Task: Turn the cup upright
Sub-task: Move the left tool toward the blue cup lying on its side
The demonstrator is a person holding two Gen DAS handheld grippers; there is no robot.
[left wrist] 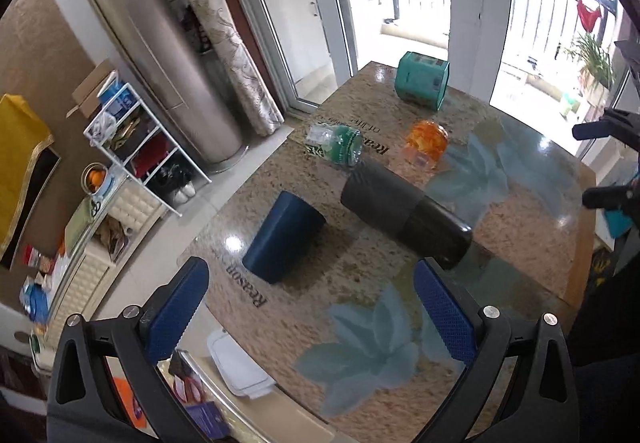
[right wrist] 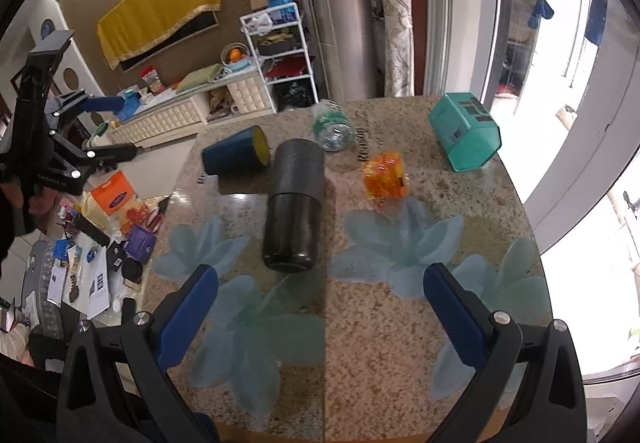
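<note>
Lying on its side on the table (left wrist: 360, 383), the blue cup (left wrist: 283, 237) sits at eleven o'clock from the wide-open, empty left gripper (left wrist: 310, 313).

From the right wrist, the blue cup (right wrist: 236, 156) lies far off at eleven o'clock, past the black bottle (right wrist: 294, 205); the right gripper (right wrist: 320, 317) is open and empty too.

Left hand-held gripper (left wrist: 310, 307), right hand-held gripper (right wrist: 320, 307): black frames, blue textured pads, silver screws.

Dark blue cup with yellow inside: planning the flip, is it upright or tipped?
Tipped: the dark blue cup lies on its side on the table, mouth sideways.
</note>
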